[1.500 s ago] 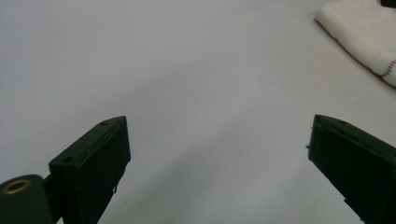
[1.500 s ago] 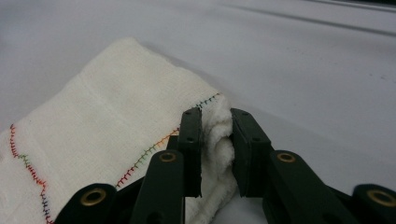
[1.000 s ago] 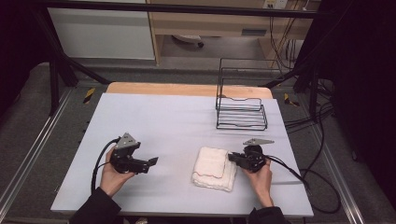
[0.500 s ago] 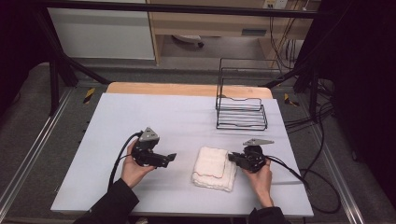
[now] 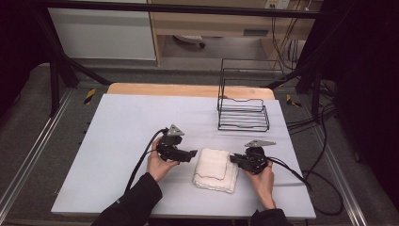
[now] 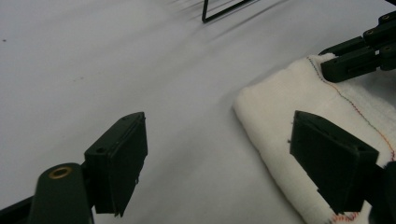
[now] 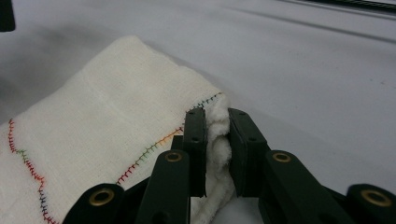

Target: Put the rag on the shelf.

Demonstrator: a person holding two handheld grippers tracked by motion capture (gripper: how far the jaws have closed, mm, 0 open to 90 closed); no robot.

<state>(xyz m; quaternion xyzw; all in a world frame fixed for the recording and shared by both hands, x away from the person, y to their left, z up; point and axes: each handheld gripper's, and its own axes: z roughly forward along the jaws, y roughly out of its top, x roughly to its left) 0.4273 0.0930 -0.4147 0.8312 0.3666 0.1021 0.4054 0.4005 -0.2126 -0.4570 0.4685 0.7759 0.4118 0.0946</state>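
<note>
White folded towel (image 5: 215, 168) lies near the front of the pale worktop (image 5: 131, 122). The right hand-held gripper (image 5: 234, 162) pinches its right edge, jaws nearly shut on the cloth. The left hand-held gripper (image 5: 192, 154) has slid in from the left to the towel's left edge; its jaws have just been closing but stand wide, one pad above the cloth, gripping nothing. A two-handed grip looks close.
</note>
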